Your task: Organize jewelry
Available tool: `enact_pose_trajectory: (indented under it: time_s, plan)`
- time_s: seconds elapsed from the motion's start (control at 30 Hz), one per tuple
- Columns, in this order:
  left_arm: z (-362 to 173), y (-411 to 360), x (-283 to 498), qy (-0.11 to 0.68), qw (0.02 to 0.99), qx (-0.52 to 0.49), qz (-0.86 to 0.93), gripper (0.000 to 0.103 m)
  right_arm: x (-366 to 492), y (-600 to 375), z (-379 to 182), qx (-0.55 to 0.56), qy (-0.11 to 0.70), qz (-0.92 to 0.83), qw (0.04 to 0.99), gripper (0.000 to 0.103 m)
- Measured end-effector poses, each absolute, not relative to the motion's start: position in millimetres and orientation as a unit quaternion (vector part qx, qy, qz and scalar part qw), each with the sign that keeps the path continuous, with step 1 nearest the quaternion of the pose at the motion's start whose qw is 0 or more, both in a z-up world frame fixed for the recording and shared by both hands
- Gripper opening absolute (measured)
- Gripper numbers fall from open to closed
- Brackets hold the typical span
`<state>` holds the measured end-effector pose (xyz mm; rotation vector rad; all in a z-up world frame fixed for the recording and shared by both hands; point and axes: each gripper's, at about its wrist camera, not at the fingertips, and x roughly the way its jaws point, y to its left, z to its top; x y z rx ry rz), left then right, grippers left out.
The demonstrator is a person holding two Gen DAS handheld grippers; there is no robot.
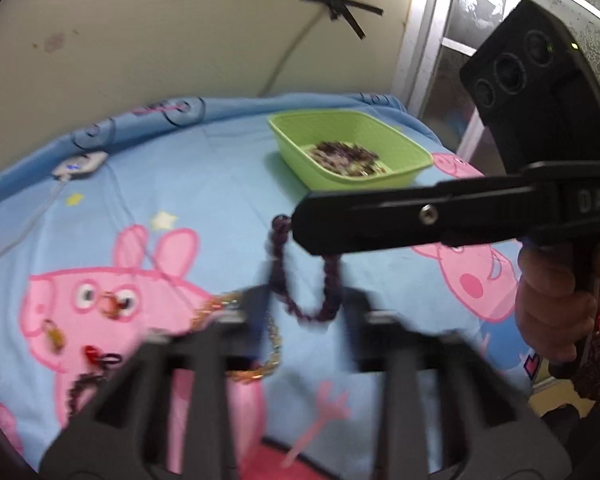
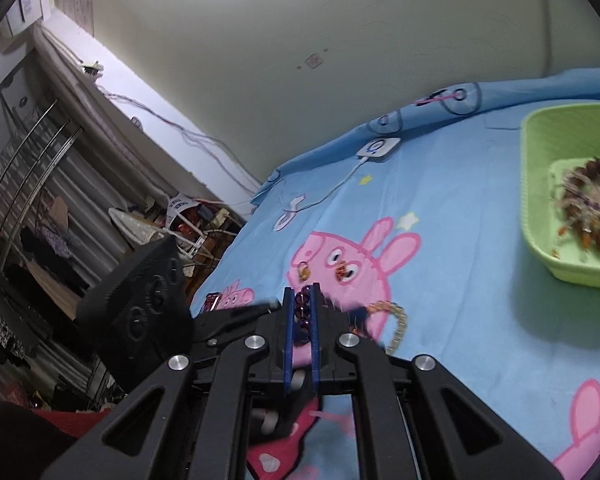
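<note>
Left wrist view: we find the left gripper (image 1: 306, 300) low in the frame and blurred. Its fingers read as standing apart with nothing between the pads, though the blur limits our confidence. Across from it, the right gripper (image 1: 296, 224) reaches in from the right, pressed together on a purple bead strand (image 1: 320, 308). The strand hangs from its tip in a loop, above the sheet (image 1: 220, 168) and in front of the left fingers. A gold bracelet (image 1: 268, 364) lies on the sheet just beside the left fingers, apparently not gripped. Further left on the sheet we note small pieces (image 1: 110, 304) and a dark strand (image 1: 84, 388), all loose. The green tray (image 1: 380, 140) sits well behind, already holding a heap of jewelry (image 1: 344, 158).

Right wrist view: the right gripper's blue pads (image 2: 316, 320) pinch the purple beads directly, which confirms the hold. The bracelet lies on the sheet just right of the fingers, and two small pieces (image 2: 303, 270) rest beyond them. The tray is at the right edge, well apart from the gripper, with its contents blurred.

Assessment: we judge the task partly done. Several items are in the tray and one strand is lifted but not yet delivered. The bracelet, the dark strand and the small pieces remain to be collected.
</note>
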<state>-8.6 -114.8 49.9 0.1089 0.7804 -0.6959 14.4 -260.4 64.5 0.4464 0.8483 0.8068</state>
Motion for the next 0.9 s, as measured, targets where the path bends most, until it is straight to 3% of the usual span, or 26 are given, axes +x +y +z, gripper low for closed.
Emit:
enact_pose_trajectory:
  time_s: [0.27, 0.67, 0.87, 0.9]
  plan:
    - [48.1, -132.4, -1.1, 0.381, 0.859, 0.044, -0.340, 0.007, 7.0, -275.3, 73.4, 0.142, 0.378, 0.291, 0.867, 0.000]
    - [111.7, -216.0, 44.0, 0.337, 0.858, 0.094, -0.376, 0.007, 16.4, -343.8, 118.9, 0.107, 0.287, 0.215, 0.927, 0.000]
    - [88.2, -257.8, 87.4, 0.395, 0.842, 0.098, -0.355, 0.009, 42.4, -369.1, 97.0, 0.077, 0.292, 0.124, 0.945, 0.000]
    - [81.9, -258.5, 92.6, 0.408, 0.839, 0.096, -0.346, 0.009, 46.4, -368.6, 90.9, 0.069, 0.297, 0.104, 0.947, 0.007]
